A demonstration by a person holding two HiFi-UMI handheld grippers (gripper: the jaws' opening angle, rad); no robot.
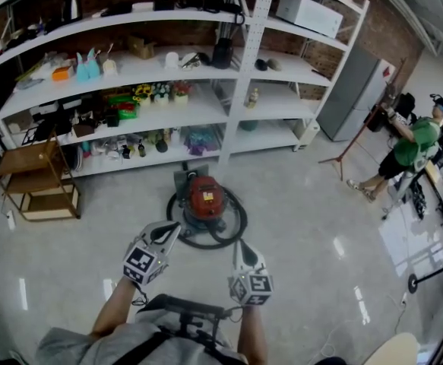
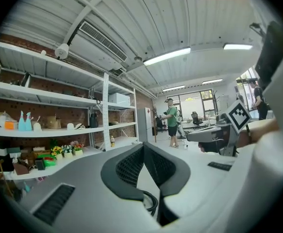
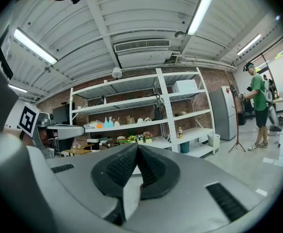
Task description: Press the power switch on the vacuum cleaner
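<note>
The red vacuum cleaner (image 1: 206,198) stands on the glossy floor in front of the shelving, with its black hose (image 1: 236,220) coiled round it. My left gripper (image 1: 173,229) hovers just short of its near left side, jaws shut and holding nothing. To the right, my right gripper (image 1: 239,244) is a little nearer to me, also shut and holding nothing. In the left gripper view the left gripper (image 2: 143,145) shows pads closed to a point, with a bit of black hose (image 2: 151,203) below. The right gripper view shows the right gripper (image 3: 137,147) the same way. The switch cannot be made out.
White shelving (image 1: 245,67) packed with small items runs behind the vacuum cleaner. A wooden stand (image 1: 37,179) is at the left. A grey cabinet (image 1: 354,93), a tripod (image 1: 350,147) and a person in a green shirt (image 1: 412,144) are at the right.
</note>
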